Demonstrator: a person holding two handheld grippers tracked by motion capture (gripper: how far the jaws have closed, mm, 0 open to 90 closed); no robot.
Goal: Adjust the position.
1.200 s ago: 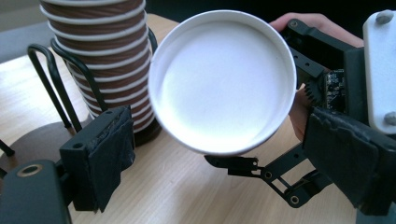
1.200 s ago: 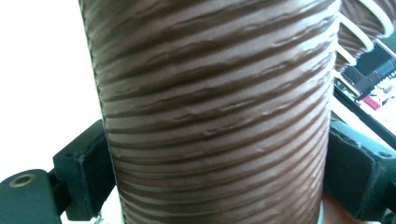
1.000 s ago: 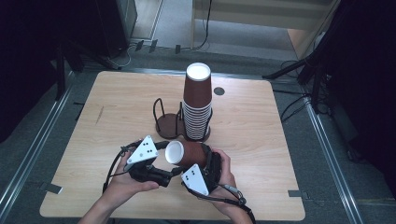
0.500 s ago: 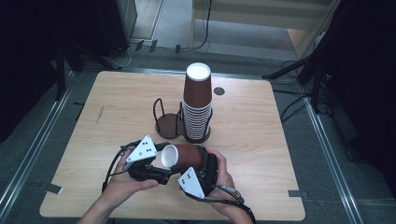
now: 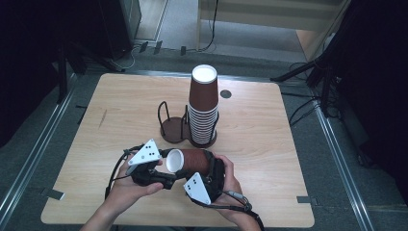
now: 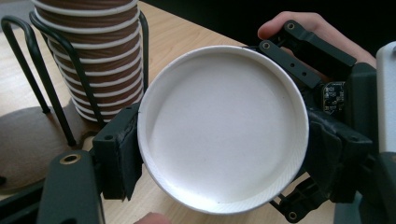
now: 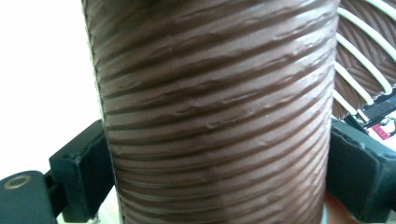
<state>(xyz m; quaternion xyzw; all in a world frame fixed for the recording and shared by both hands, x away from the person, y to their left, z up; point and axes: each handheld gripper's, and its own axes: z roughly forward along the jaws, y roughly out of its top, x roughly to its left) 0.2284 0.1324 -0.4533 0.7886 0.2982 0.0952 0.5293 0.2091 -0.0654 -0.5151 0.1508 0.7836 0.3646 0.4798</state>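
A brown ribbed paper cup [image 5: 190, 161] is held on its side just above the surface [image 5: 269, 144], long axis running claw to claw. The right claw [image 5: 210, 169] is clamped round its body. The left claw [image 5: 161, 168] has just been closing and is now pinched on the white open rim, so any pull goes along that axis.

Brown ribbed cup [image 5: 192, 161] with white inside; brown, white-rimmed cup stack [image 5: 203, 108]; black claws; pale wood table [image 5: 120, 110]

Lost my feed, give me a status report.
Both tongs shut on the lying brown cup: left tongs at its base, right tongs around its body. Cup stack stands behind, apart.
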